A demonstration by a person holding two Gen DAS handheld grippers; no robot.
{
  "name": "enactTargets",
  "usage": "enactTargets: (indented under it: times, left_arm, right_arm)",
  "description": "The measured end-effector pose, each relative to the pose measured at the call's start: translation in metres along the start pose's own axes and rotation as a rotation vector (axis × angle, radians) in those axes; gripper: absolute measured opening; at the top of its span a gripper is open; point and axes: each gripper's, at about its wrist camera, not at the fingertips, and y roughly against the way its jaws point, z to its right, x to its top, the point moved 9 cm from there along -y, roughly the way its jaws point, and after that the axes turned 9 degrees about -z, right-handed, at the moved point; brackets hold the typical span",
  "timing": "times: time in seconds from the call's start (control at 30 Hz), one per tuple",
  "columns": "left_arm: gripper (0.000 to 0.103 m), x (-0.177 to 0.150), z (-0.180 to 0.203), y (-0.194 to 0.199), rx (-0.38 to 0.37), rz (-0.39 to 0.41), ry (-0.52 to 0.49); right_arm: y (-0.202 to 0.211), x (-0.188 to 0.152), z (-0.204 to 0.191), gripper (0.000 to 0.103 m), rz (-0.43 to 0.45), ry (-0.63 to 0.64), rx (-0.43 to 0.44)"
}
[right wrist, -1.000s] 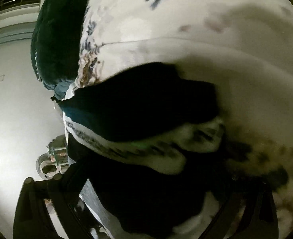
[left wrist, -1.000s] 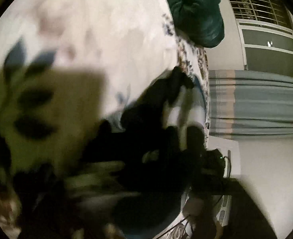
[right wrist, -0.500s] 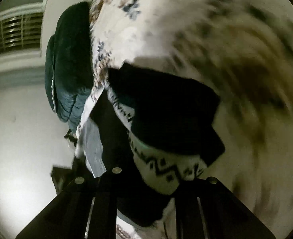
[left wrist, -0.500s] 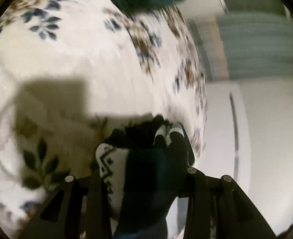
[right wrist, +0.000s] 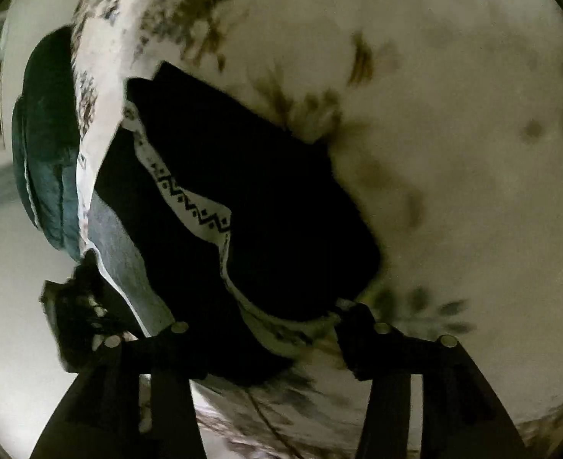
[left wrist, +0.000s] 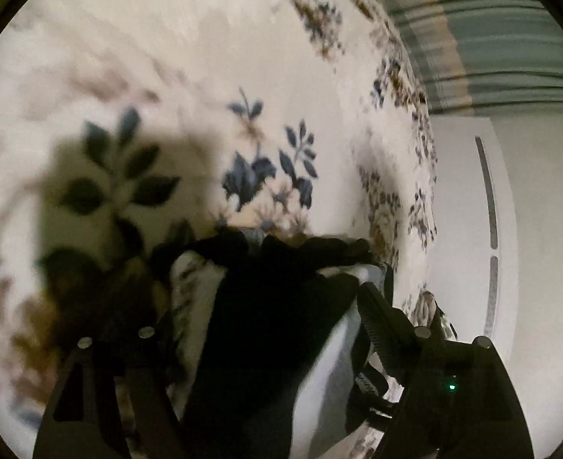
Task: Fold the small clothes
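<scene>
We are laying the dark garment [right wrist: 243,191] doubled on the bed [right wrist: 453,114], fold seemingly near done. Both the left gripper [left wrist: 266,329] and the right gripper [right wrist: 258,329] are spread, straddling cloth, not clamping.

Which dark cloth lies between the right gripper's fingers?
The black garment with the white zigzag band; the teal cushion sits far off at the bed's edge.

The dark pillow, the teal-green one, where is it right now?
In the right wrist view the dark pillow lies at the far left, against the edge of the flowered bedspread, just beyond the black-and-white garment.
</scene>
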Motion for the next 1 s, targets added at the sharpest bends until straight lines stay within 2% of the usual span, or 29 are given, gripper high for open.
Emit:
enactTargets:
  times: [0.13, 0.2, 0.33, 0.37, 0.4, 0.43, 0.47, 0.5, 0.6, 0.67, 0.73, 0.8, 0.83, 0.87, 0.93, 1.0]
  left_arm:
    - [0.077, -0.013, 0.005, 0.027, 0.11, 0.081, -0.034]
    - [0.077, -0.012, 0.0, 0.031, 0.123, 0.1, -0.034]
    - [0.077, 0.009, -0.023, 0.008, 0.128, 0.123, 0.012]
    - [0.072, 0.013, -0.026, 0.006, 0.113, 0.131, 0.023]
    - [0.062, 0.017, -0.028, 0.005, 0.09, 0.145, 0.028]
    - [0.031, 0.022, -0.03, 0.003, 0.08, 0.153, 0.032]
    - [0.026, 0.026, -0.031, 0.001, 0.084, 0.149, 0.039]
    - [0.026, 0.028, -0.03, 0.003, 0.071, 0.155, 0.04]
    - [0.026, 0.031, -0.03, 0.004, 0.057, 0.16, 0.042]
    - [0.026, 0.03, -0.033, 0.003, 0.053, 0.155, 0.044]
    - [0.027, 0.032, -0.035, 0.001, 0.041, 0.147, 0.055]
    - [0.031, 0.032, -0.036, 0.002, 0.035, 0.138, 0.07]
    - [0.04, 0.034, -0.037, 0.003, 0.035, 0.135, 0.084]
    - [0.057, 0.034, -0.037, 0.005, 0.038, 0.134, 0.089]
    - [0.07, 0.032, -0.032, 0.017, 0.025, 0.144, 0.072]
    - [0.073, 0.025, -0.026, 0.029, 0.041, 0.148, 0.048]
  right_arm:
    - [0.043, 0.013, -0.019, 0.059, 0.084, 0.126, -0.079]
    - [0.053, 0.032, -0.038, 0.059, 0.111, 0.201, -0.107]
    - [0.033, 0.087, -0.086, 0.059, 0.106, 0.356, -0.123]
    - [0.019, 0.101, -0.099, 0.059, 0.075, 0.376, -0.106]
    - [0.009, 0.109, -0.105, 0.059, 0.049, 0.38, -0.099]
    - [-0.002, 0.115, -0.114, 0.056, 0.024, 0.385, -0.093]
    - [-0.005, 0.12, -0.12, 0.024, 0.025, 0.404, -0.09]
    - [-0.003, 0.126, -0.125, 0.002, 0.066, 0.426, -0.119]
    - [0.016, 0.135, -0.145, 0.003, 0.173, 0.465, -0.126]
    - [0.028, 0.141, -0.154, 0.002, 0.211, 0.463, -0.12]
    - [0.03, 0.148, -0.155, 0.002, 0.214, 0.453, -0.133]
    - [0.018, 0.155, -0.15, 0.002, 0.175, 0.447, -0.177]
    - [0.007, 0.157, -0.147, 0.003, 0.131, 0.437, -0.19]
    - [0.0, 0.156, -0.145, 0.003, 0.103, 0.425, -0.192]
    - [-0.005, 0.152, -0.136, 0.008, 0.028, 0.384, -0.164]
    - [0.005, 0.141, -0.128, 0.021, 0.011, 0.369, -0.114]
